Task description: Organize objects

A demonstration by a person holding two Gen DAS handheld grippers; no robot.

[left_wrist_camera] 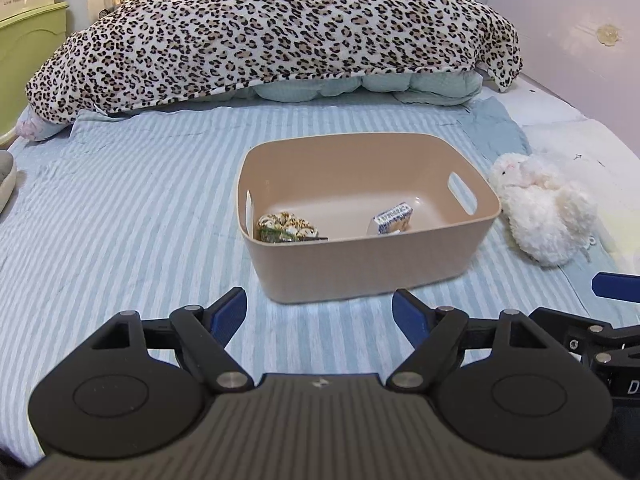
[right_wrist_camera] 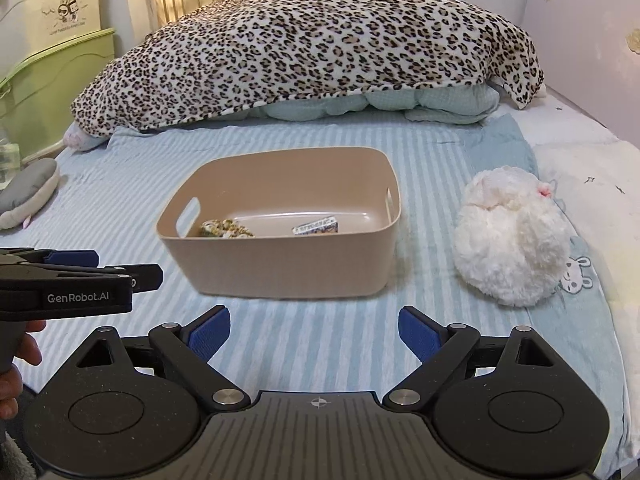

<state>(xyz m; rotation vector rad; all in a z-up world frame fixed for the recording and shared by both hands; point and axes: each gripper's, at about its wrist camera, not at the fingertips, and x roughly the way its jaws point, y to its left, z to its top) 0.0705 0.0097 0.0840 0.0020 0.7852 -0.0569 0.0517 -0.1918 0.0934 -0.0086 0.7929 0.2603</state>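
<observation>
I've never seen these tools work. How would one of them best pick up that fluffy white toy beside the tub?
Probably with the right gripper, nearest it and open. Come from above and pinch the plush toy across its rounded, bulging back, since it lies slumped on the bed with no handle.

My left matte black plastic two-finger gripper has blue ribbed pads, silver pivot pins and a ribbed grey housing with a small white crosshair. My right black plastic gripper matches it. The left one's side reads "GenRobot.AI" in white, and my bare-skinned left hand shows beneath it.
</observation>
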